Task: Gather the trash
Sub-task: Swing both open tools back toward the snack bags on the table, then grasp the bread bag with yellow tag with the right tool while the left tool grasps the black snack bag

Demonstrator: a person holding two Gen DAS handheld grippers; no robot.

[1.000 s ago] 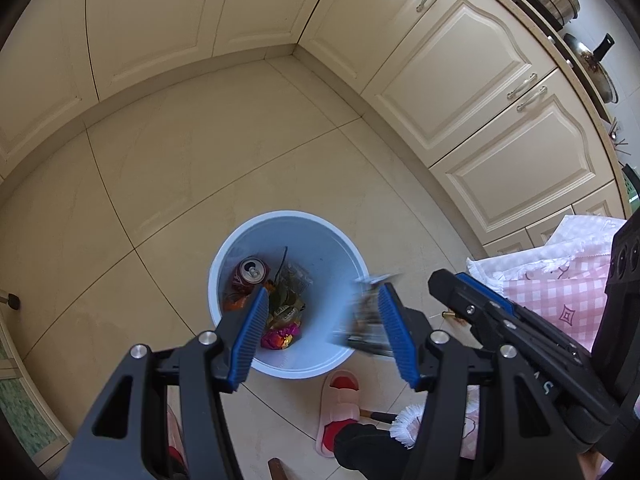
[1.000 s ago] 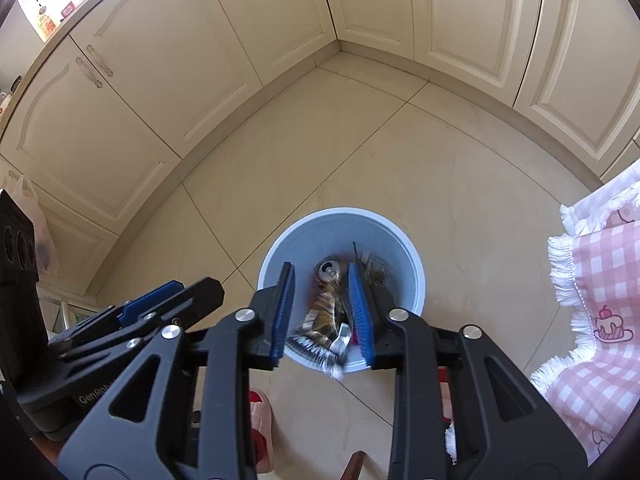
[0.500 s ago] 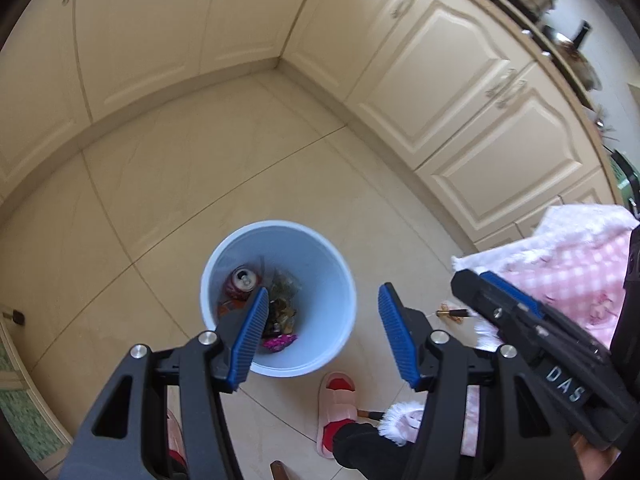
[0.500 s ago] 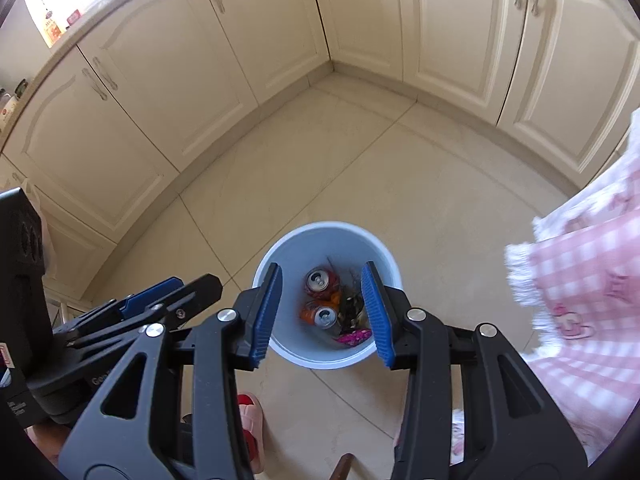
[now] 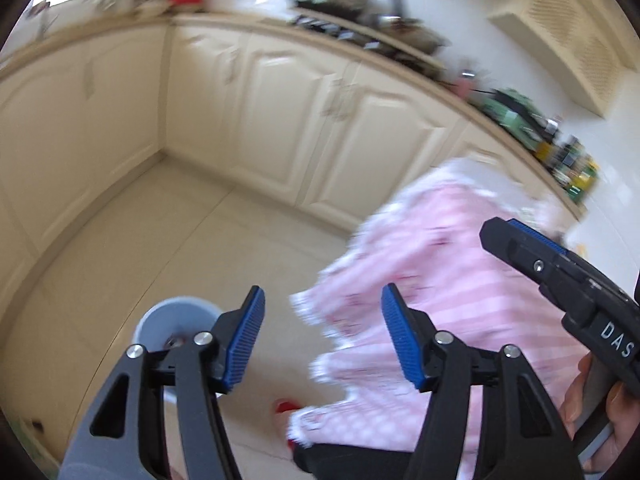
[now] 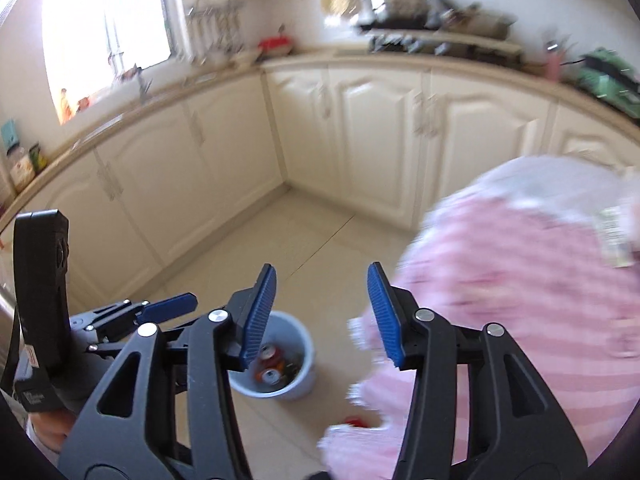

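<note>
Right-wrist view takes in most of the room, blurred: cream cabinets run along the far side and turn a corner down the left, under a counter crowded with kitchen things too smeared to name, and a bright window glares at the far left. Pale floor tiles fill the middle ground. A pink checked cloth with a white fringe bulks over the whole right side, near the camera, and a small paper label lies on it toward the far right. Low and left of the cloth stands the pale blue bin on the floor; it holds the collected trash — two drink cans show end-on beside darker scraps I cannot make out. A red spot of a slipper peeks out just by the cloth's fringe. The right gripper has its blue pads spread with nothing between them, and they have just been opening. The left gripper is spread wide too, nothing between its pads — in its own view the bin sits at near left, half hidden behind the left finger, well apart from the pads.
</note>
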